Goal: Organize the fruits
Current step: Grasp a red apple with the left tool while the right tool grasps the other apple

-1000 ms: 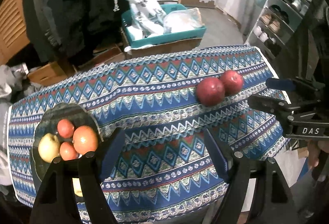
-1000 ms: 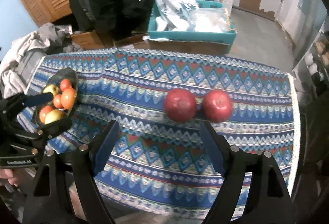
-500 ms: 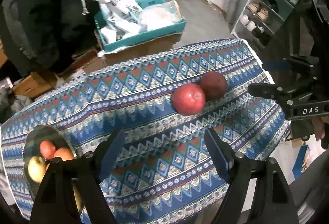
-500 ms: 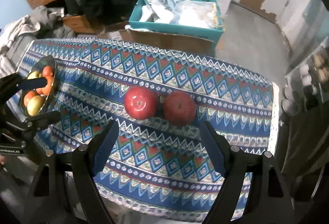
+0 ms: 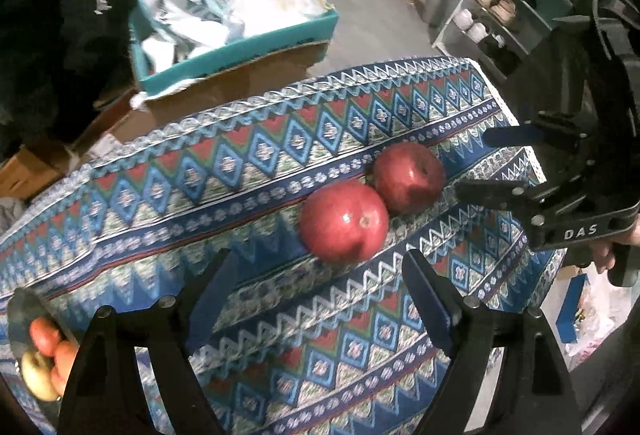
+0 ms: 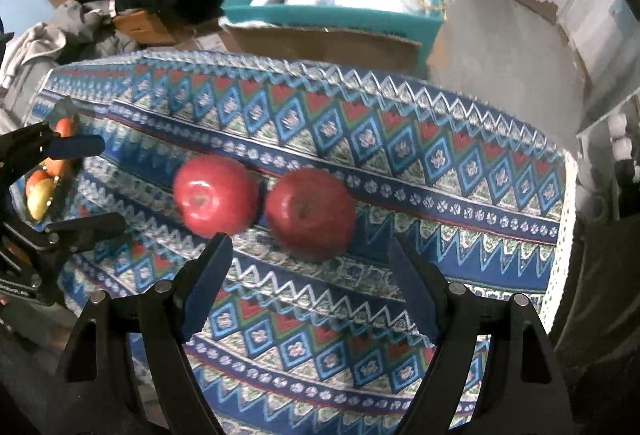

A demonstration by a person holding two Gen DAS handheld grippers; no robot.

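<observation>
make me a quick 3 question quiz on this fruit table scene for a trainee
1. True or false: the left gripper is shut on a red apple.
2. How many red apples lie on the patterned cloth? A) one B) two C) four
3. Fill in: the other fruits, orange ones and a yellow-green one, sit in a ____ at the cloth's left end.

Key
1. False. Its jaws have just been opening and nothing is between them; the right gripper is open too.
2. B: the left apple and the right apple, side by side.
3. bowl, with the fruits inside.
</observation>
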